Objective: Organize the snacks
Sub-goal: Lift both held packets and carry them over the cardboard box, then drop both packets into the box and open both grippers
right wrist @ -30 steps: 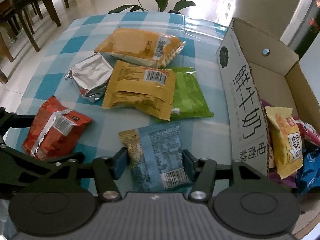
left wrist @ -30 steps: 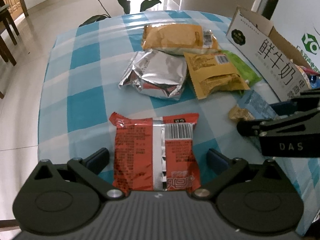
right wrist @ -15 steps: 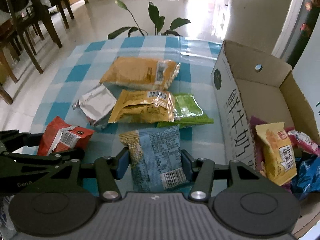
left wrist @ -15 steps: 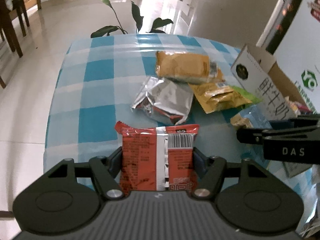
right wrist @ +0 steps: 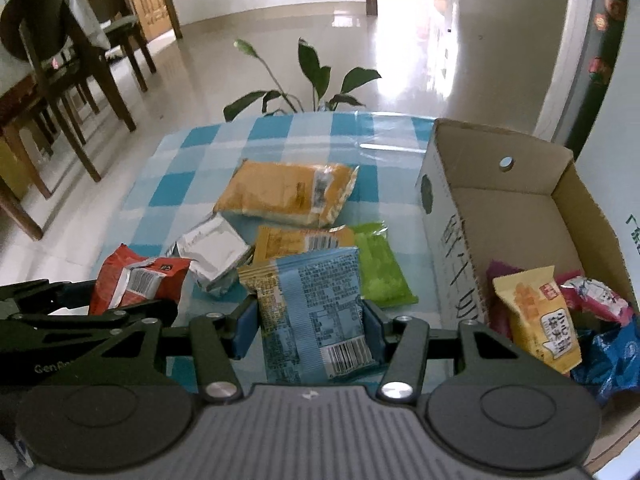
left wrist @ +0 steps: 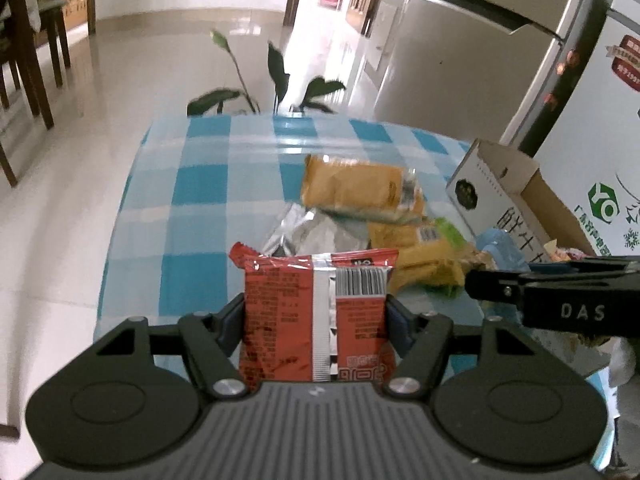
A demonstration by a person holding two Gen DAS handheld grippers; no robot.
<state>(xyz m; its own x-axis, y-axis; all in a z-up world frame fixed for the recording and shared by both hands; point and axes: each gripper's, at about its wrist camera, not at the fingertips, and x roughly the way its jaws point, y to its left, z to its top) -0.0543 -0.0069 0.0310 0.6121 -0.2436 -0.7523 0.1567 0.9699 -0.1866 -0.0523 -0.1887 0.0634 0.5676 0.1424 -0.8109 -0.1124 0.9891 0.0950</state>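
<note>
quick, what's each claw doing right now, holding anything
Left claw: closed on the red snack packet.
Right claw: closed on the blue snack packet.

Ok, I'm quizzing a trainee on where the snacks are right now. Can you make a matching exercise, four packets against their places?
Things:
1. red foil snack packet
2. light blue plastic snack packet
3. lime green flat packet
4. yellow packet with cartoon label

Places:
A. inside the cardboard box
B. lying on the checked tablecloth
C. in the left gripper
D. in the right gripper

Pairs: 1-C, 2-D, 3-B, 4-A
</note>
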